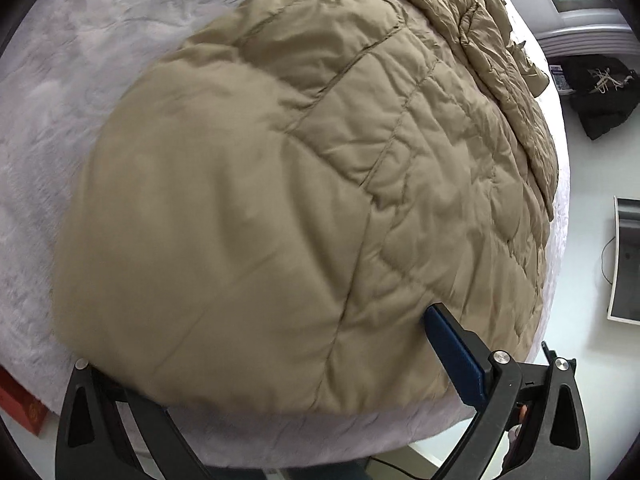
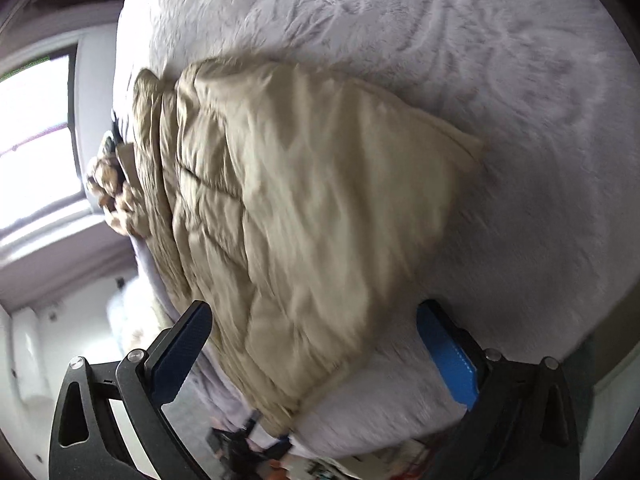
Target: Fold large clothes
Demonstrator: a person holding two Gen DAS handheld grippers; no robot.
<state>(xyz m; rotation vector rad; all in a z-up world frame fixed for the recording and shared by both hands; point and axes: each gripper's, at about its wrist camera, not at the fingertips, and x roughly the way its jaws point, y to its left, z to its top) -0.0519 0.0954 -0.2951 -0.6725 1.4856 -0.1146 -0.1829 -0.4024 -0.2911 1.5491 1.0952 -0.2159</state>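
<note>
Tan quilted puffer coat [image 1: 304, 184]: lies on pale fluffy bedspread [image 1: 60, 92], one flap already folded across body; further folds probably remain. Left gripper [image 1: 260, 364]: one finger hidden, state undeterminable. Right gripper [image 2: 320, 340]: fingers apart, empty.

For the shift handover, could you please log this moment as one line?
stage: fold underway | jacket: tan, on bed | left gripper: open, fabric between jaws | right gripper: open over hem
</note>
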